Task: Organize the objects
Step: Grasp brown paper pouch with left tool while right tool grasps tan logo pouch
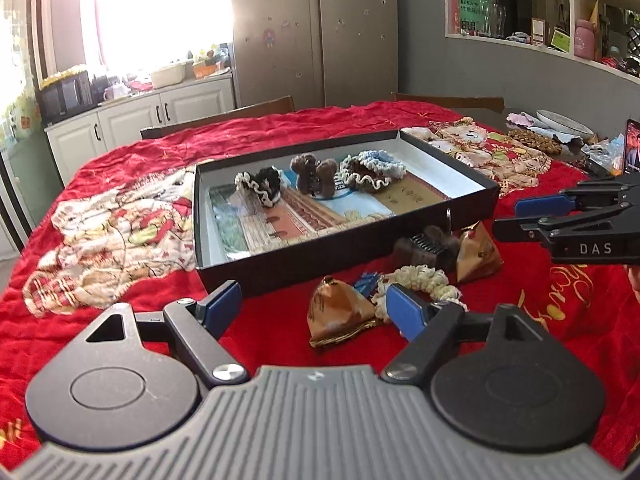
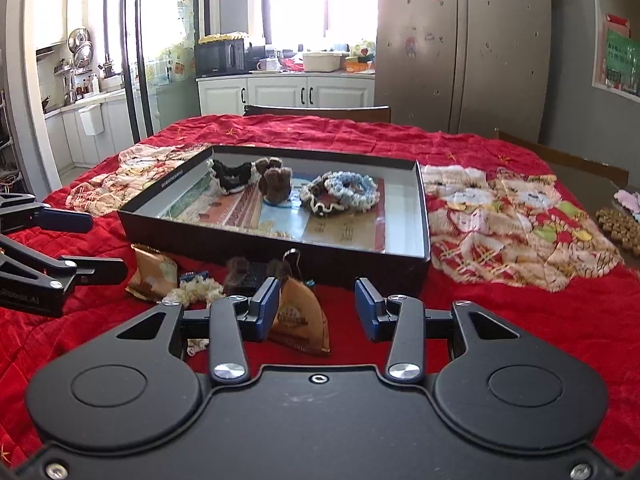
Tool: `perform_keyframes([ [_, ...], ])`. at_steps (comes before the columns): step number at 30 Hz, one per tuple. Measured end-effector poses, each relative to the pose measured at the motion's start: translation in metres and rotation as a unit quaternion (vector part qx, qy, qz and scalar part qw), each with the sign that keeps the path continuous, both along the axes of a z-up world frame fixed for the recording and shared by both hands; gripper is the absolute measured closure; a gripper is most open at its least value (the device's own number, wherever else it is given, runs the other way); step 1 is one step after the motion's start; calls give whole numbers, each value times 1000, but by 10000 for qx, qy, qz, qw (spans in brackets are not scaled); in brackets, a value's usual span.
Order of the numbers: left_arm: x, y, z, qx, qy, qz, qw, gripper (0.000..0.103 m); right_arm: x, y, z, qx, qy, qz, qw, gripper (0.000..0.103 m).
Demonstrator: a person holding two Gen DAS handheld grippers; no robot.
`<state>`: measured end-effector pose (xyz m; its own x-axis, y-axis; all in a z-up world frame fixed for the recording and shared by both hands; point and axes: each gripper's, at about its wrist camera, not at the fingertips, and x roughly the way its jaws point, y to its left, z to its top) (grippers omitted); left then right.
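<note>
A shallow black box (image 1: 340, 254) (image 2: 280, 258) on the red quilted cloth holds a black-and-white scrunchie (image 1: 262, 186), a brown fuzzy piece (image 1: 314, 174) and frilly blue and brown scrunchies (image 1: 370, 170). In front of it lie a brown triangular pouch (image 1: 340, 314), a blue clip (image 1: 366, 282), a cream scrunchie (image 1: 424, 282), a brown hair claw (image 1: 428, 246) and a second pouch (image 1: 478, 252) (image 2: 300, 318). My left gripper (image 1: 314, 308) (image 2: 86, 244) is open, low over the first pouch (image 2: 154, 276). My right gripper (image 2: 317, 306) (image 1: 508, 216) is open; the second pouch lies near its left pad, untouched.
Wooden chair backs (image 1: 224, 114) (image 2: 320, 112) stand at the table's far edge. At the far right of the table are a lit phone (image 1: 632, 148), a plate (image 1: 564, 122) and a beaded mat (image 2: 618, 226). Bare red cloth (image 2: 520, 320) stretches right of the box.
</note>
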<state>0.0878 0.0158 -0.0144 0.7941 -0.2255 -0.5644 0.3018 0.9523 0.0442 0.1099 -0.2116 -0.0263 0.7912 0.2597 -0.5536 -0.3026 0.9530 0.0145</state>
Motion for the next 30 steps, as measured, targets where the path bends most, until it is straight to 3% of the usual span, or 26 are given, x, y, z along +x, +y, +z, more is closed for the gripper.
perform_keyframes([
  [14,16,2,-23,-299,125,68,9995,20,15,12,-34,185,319,18,9993,59],
  [27,24,4,-31,-542,321,63,9980,38,20,15,-38,213,357,78,9991,63],
  [30,25,4,-31,-585,341,71,9977,47,20,15,-38,221,367,92,9990,65],
])
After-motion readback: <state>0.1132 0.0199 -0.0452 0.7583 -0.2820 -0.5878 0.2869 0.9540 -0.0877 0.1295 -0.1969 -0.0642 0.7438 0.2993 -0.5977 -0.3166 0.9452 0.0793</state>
